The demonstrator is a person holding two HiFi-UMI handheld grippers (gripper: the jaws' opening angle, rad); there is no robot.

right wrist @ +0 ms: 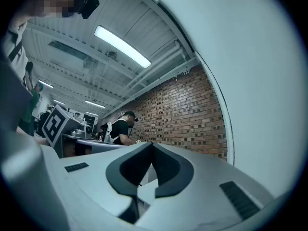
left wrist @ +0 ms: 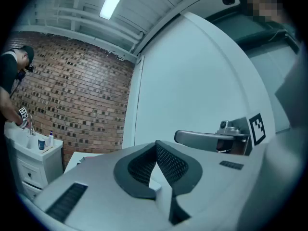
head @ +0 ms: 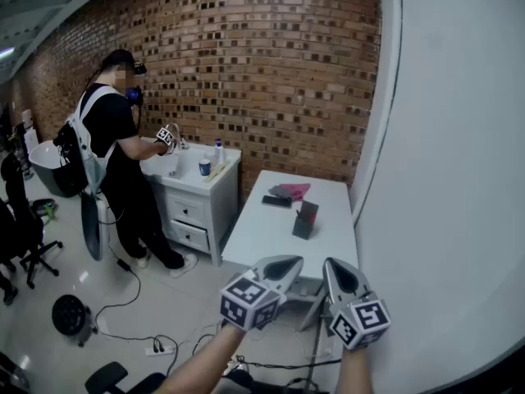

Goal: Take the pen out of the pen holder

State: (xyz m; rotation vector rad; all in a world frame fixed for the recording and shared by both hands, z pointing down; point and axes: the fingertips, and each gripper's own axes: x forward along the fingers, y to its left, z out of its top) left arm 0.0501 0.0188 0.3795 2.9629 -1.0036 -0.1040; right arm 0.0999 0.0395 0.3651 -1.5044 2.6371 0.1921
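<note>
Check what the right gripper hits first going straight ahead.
Probably the brick wall. The right gripper, jaws shut, aims over the white table; nothing nearer shows in that line, though depth is hard to judge.

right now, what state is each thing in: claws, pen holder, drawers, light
left claw: shut, empty
right claw: shut, empty
pen holder: upright on the table, untouched; pen too small to tell
drawers: shut
light: on
</note>
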